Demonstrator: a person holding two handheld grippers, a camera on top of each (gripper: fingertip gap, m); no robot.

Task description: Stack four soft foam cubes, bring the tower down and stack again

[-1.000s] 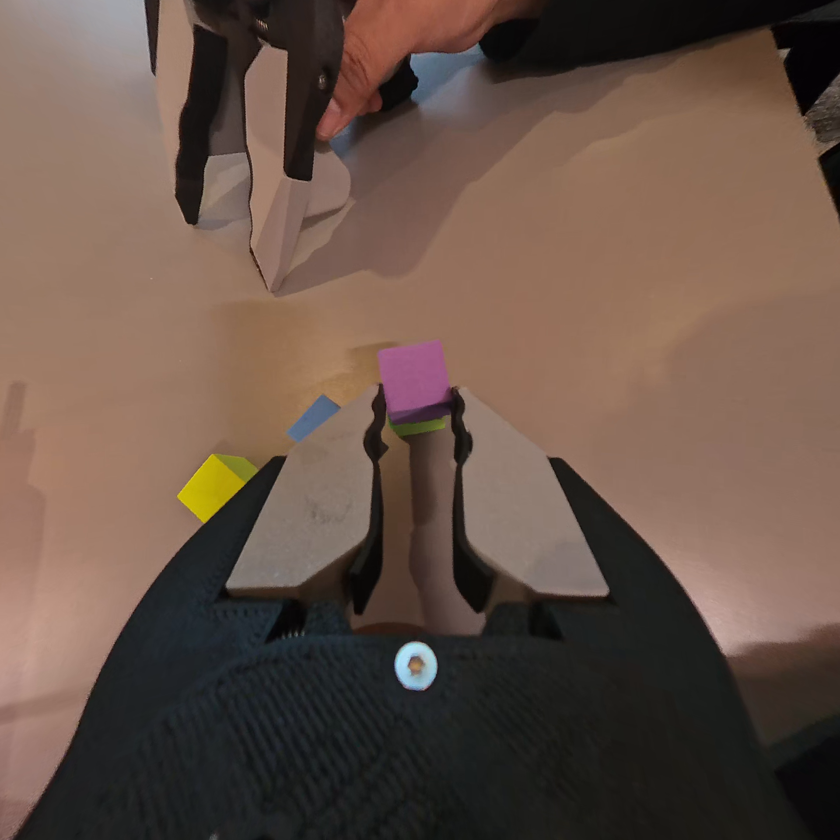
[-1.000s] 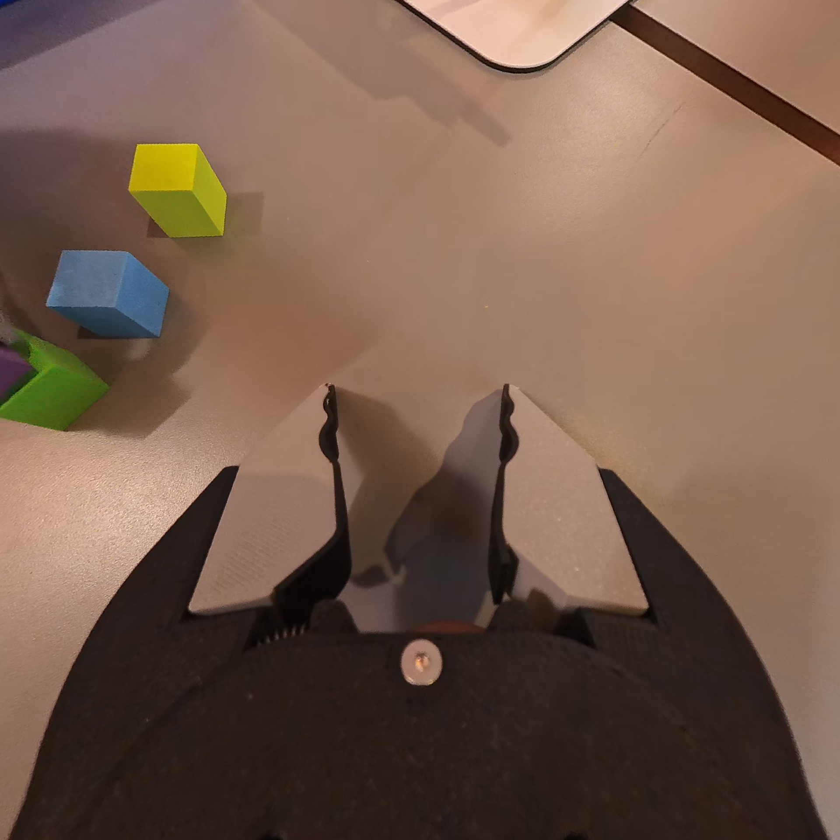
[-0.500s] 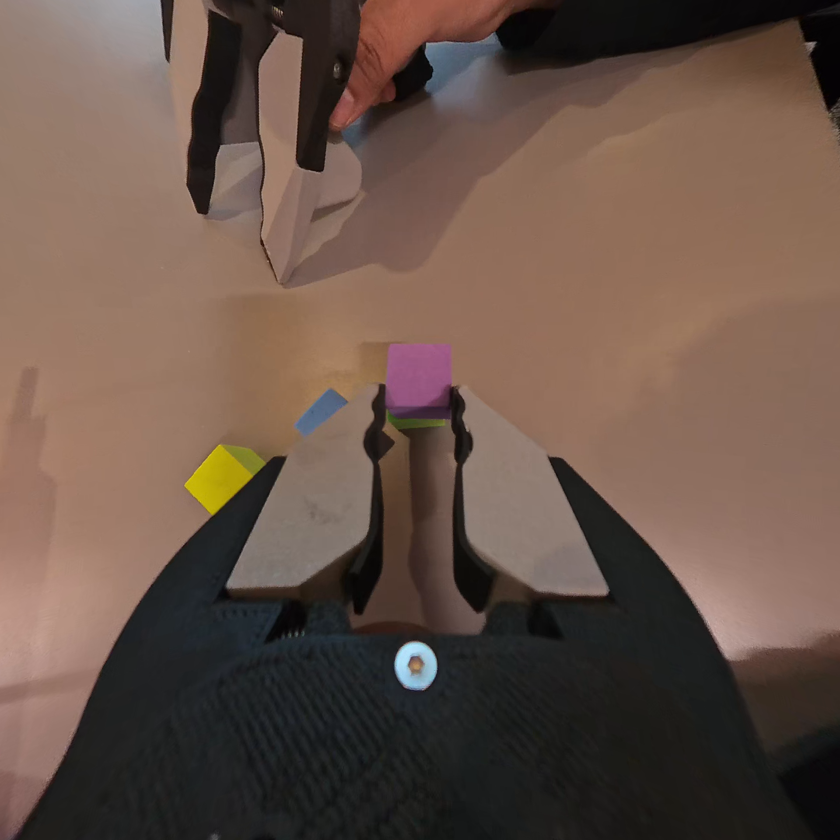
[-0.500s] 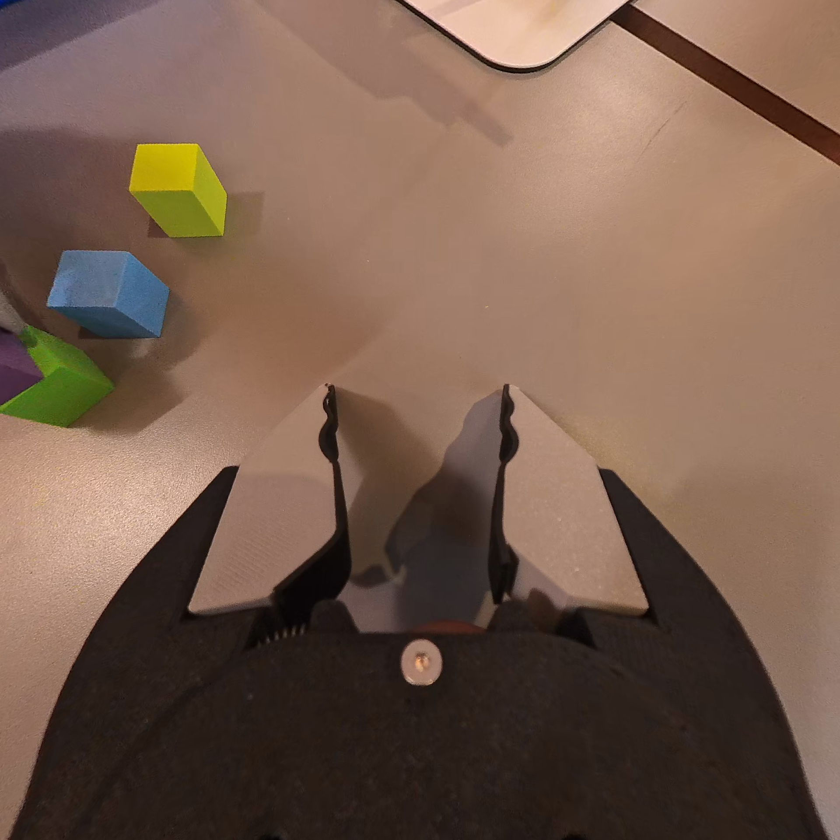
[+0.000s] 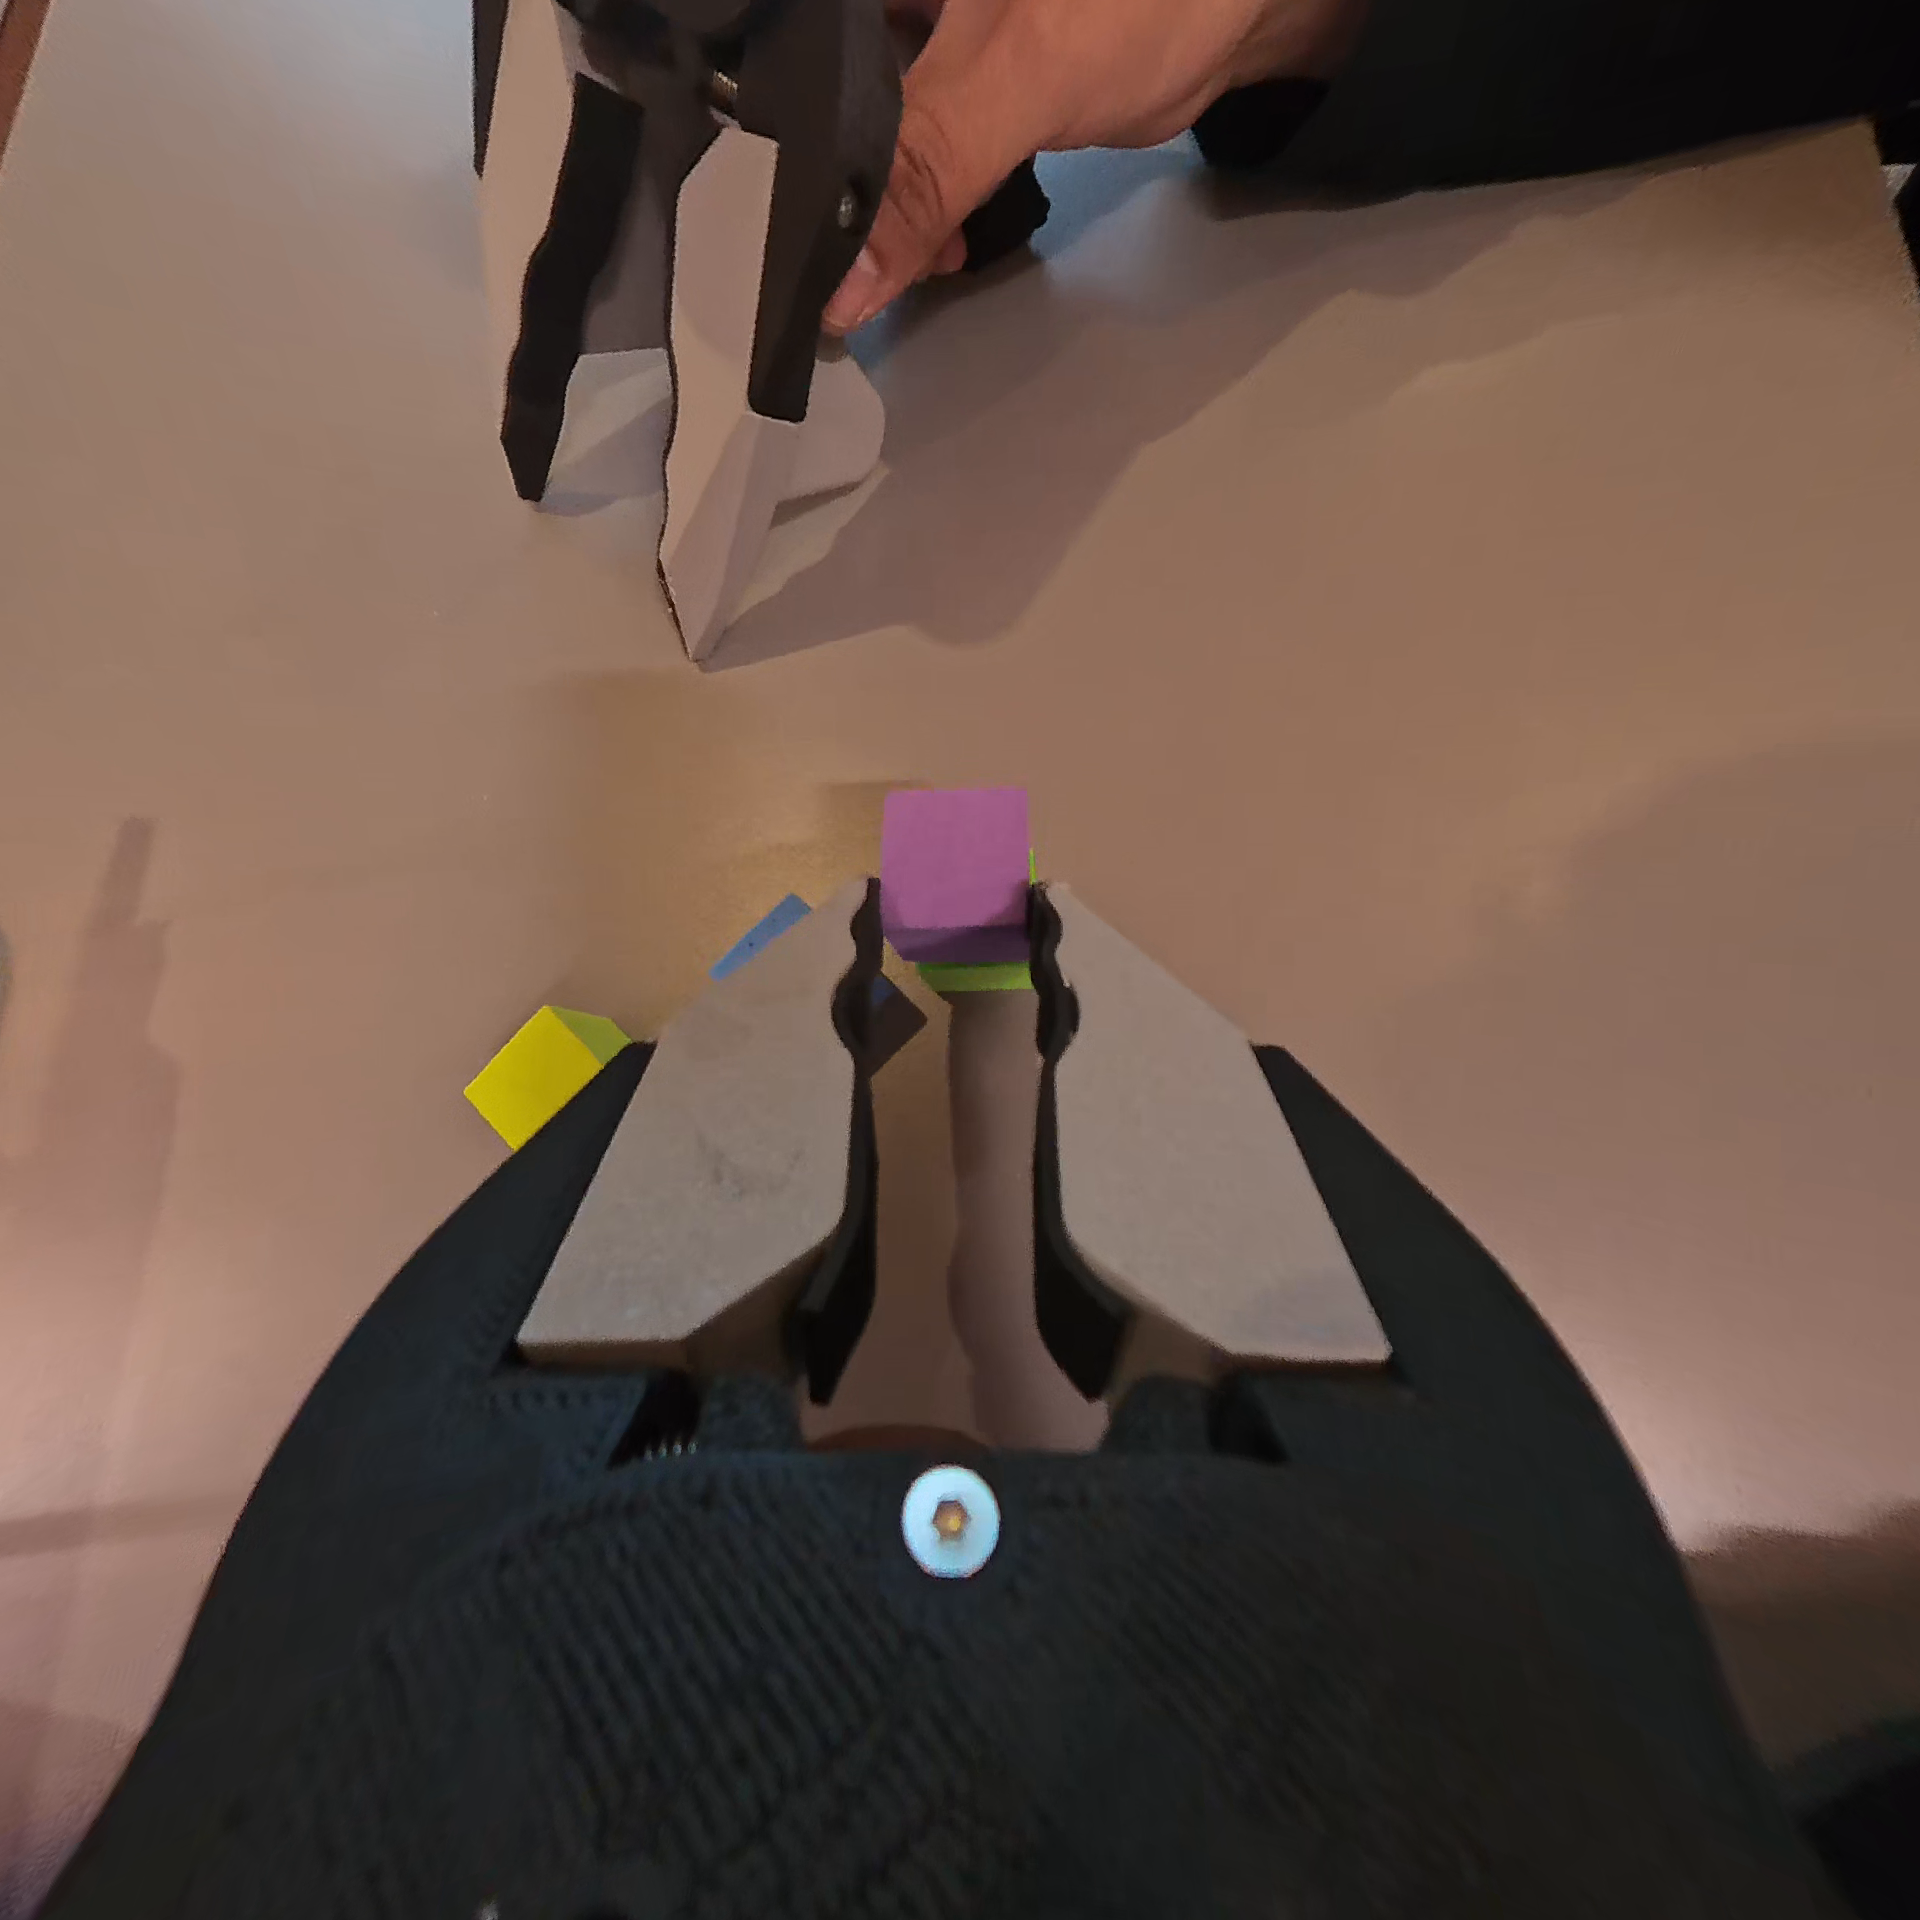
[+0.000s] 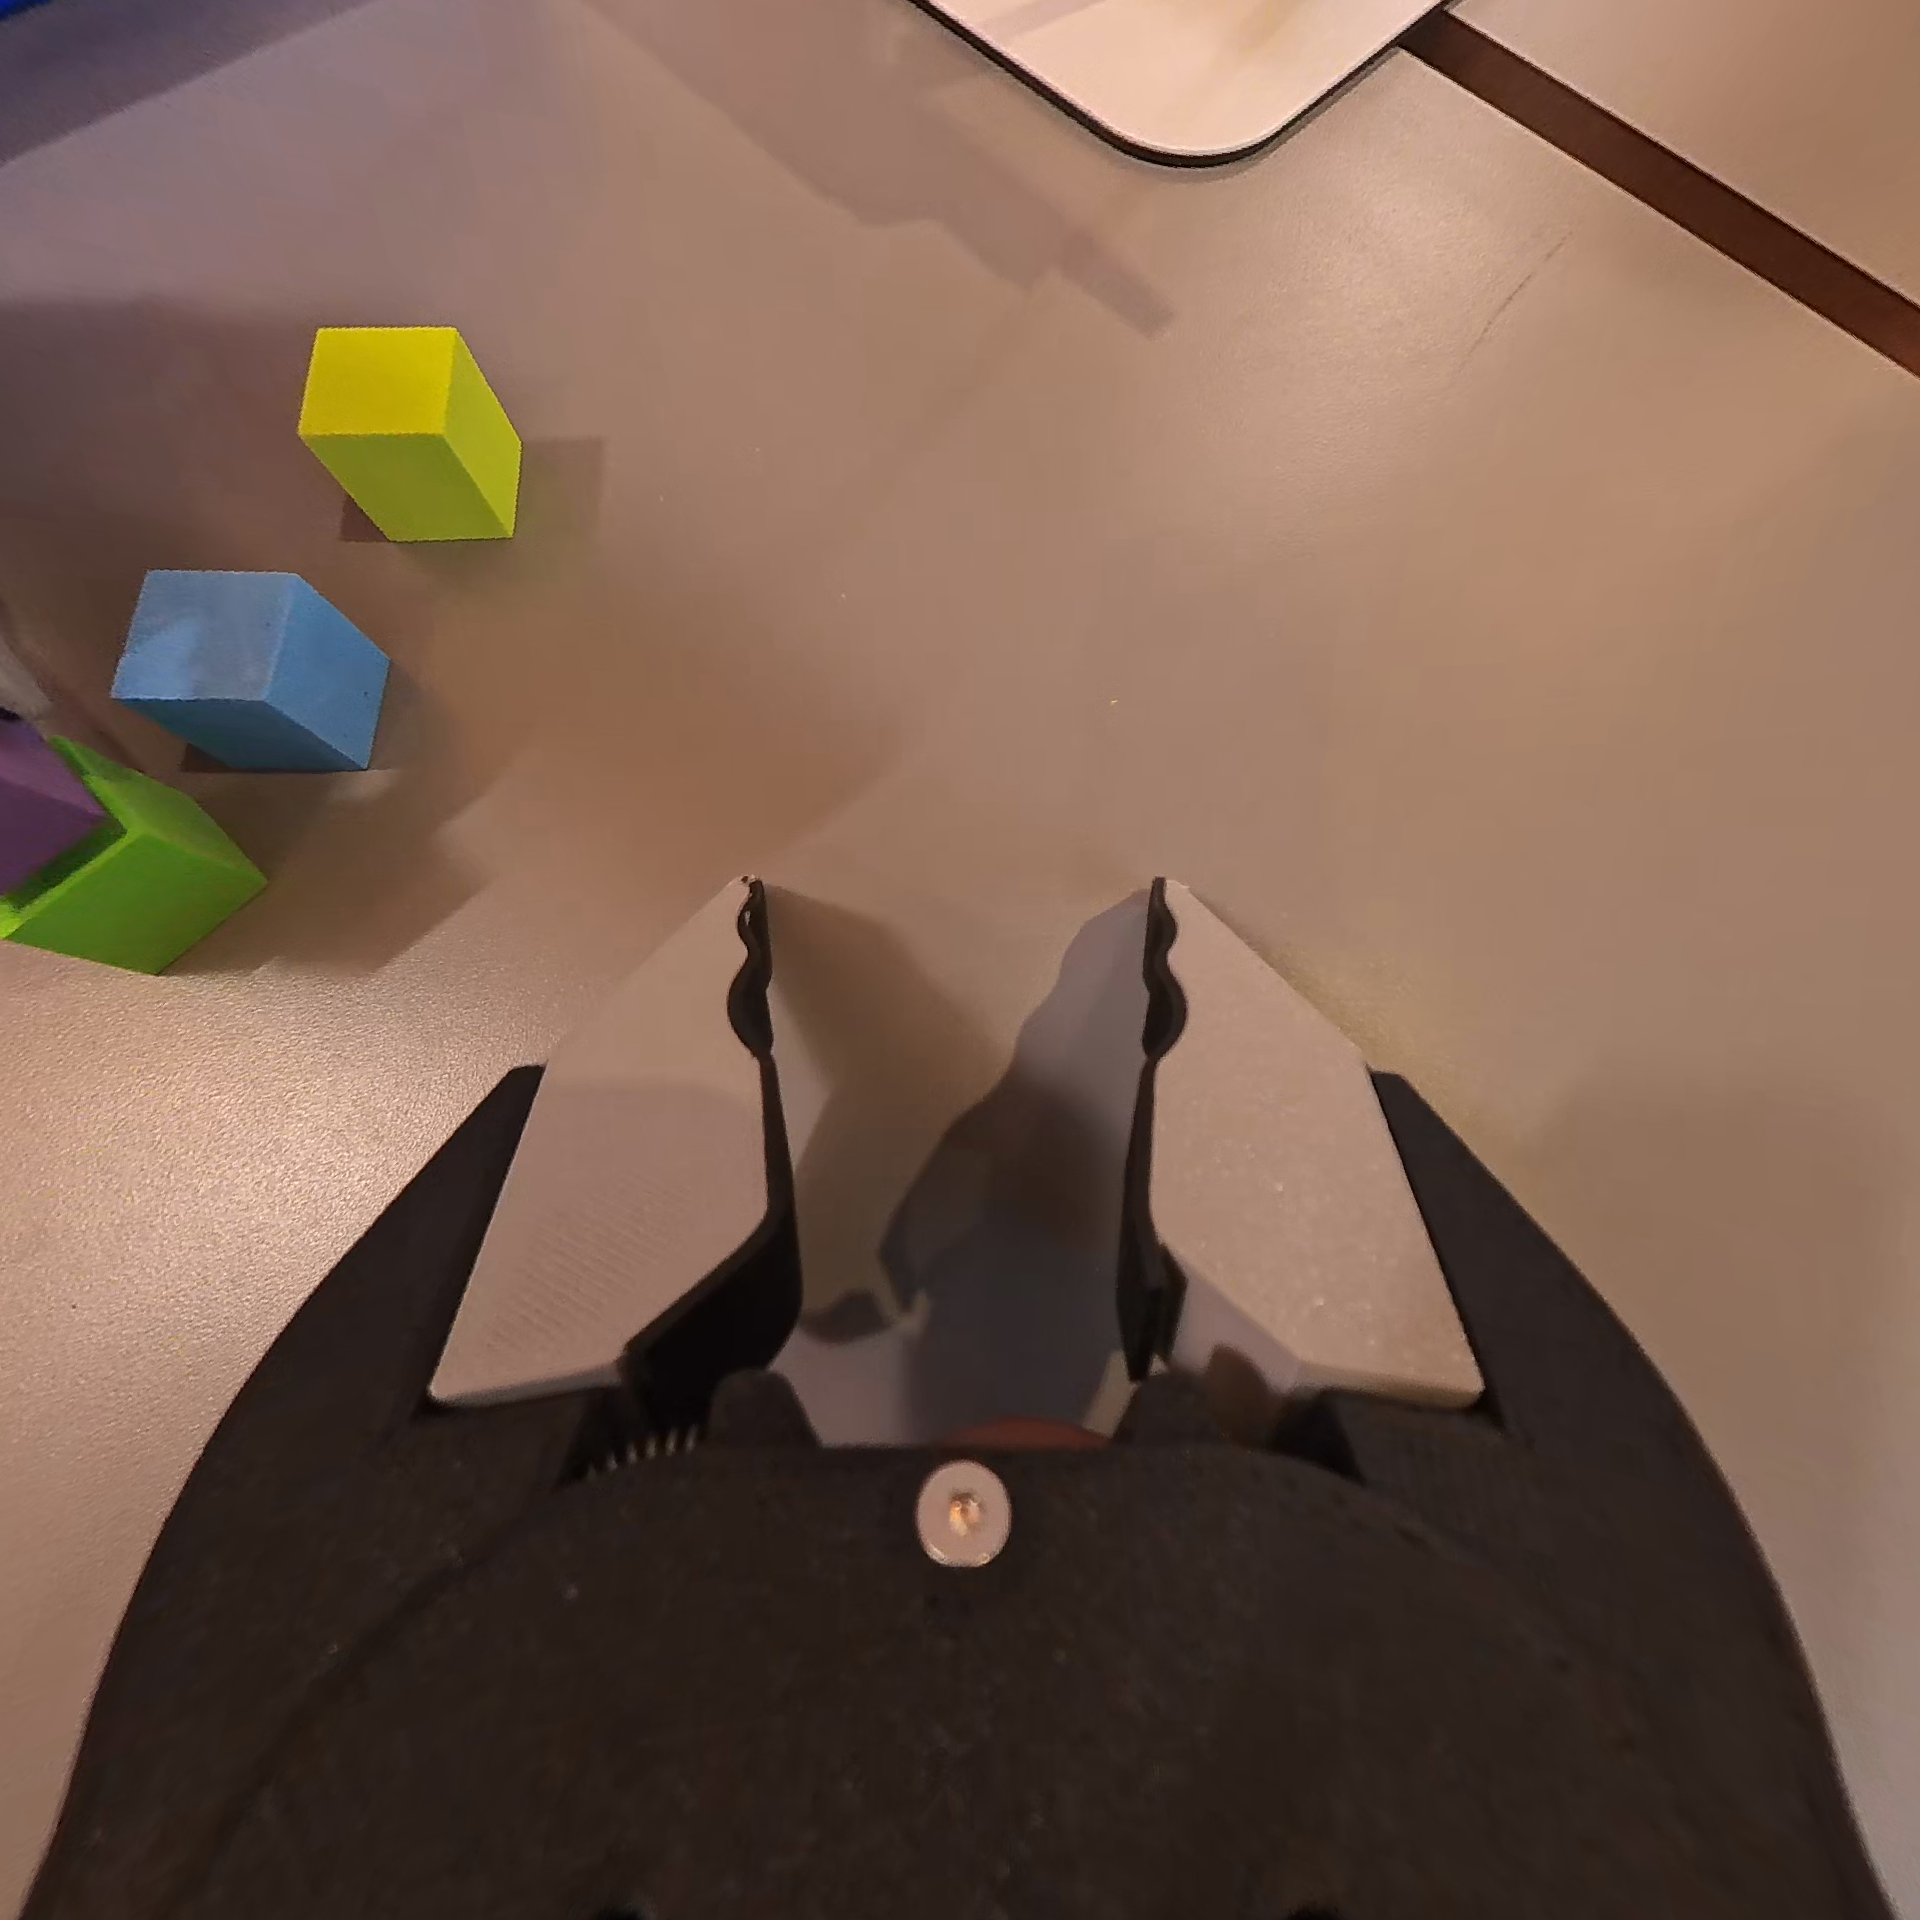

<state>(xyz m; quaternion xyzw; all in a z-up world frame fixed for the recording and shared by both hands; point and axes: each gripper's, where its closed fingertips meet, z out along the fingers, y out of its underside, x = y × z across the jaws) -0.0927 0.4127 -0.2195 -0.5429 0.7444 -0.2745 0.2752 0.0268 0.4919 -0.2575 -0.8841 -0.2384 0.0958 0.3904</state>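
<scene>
Left claw (image 5: 954, 894): two pale grey wedge-shaped fingers with wavy black inner pads, set in a black ribbed body; clamped on the purple cube.
Purple cube (image 5: 954, 857): matte foam with square faces, held between the left claw's tips, sitting on the green cube.
Green cube (image 6: 145, 883): matte foam, directly under the purple cube; only a thin strip shows below the tips in the left wrist view.
Blue cube (image 6: 255, 670): foam with a faintly scuffed top, just left of the left claw's tips, alone on the worktop.
Yellow cube (image 6: 410, 431): foam, further left beside the left claw's body, apart from the blue cube.
Right claw (image 6: 954, 894): same build; fingers spread wide with nothing between them, well to the right of all four cubes.
Hand (image 5: 1039, 114): grips the right claw's body.
Worktop (image 6: 1247, 623): smooth, matte, beige.
</scene>
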